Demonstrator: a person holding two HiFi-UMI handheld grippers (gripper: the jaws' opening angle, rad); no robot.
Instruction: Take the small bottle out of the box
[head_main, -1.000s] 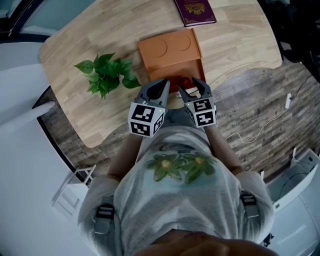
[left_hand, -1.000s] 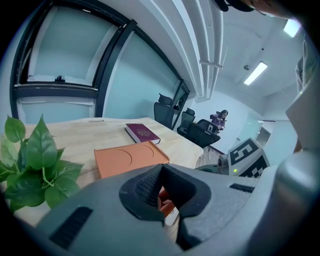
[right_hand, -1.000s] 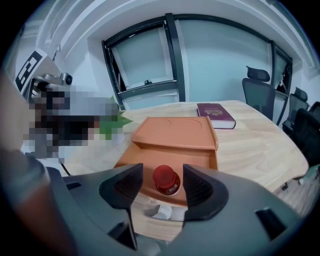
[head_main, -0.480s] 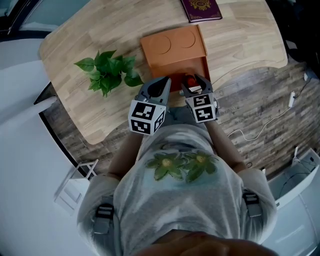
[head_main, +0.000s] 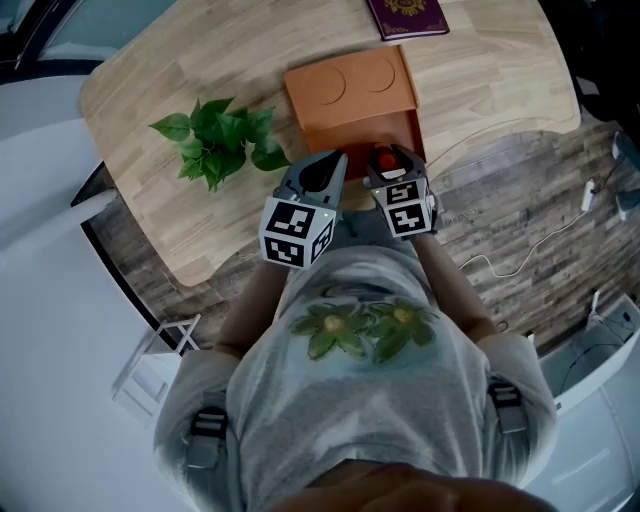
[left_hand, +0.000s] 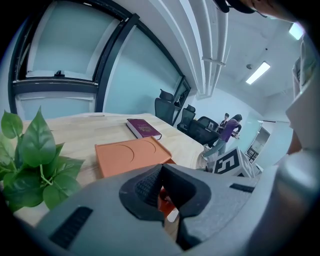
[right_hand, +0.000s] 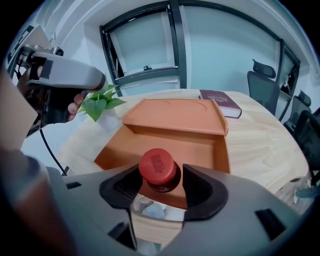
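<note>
Right tool (right_hand: 160, 184) clamped on small bottle (right_hand: 158, 169): red round cap, dark neck, upright, at near open edge of orange rectangular box (right_hand: 221, 150). Far half of box covered by lid with two round recesses. Left tool (left_hand: 162, 167) jaws together, empty, just left of box's near edge.

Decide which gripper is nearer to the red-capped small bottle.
Right. The right gripper holds the small bottle between its fingers, at the box open end; the left gripper is shut, apart, to the bottle's left.
</note>
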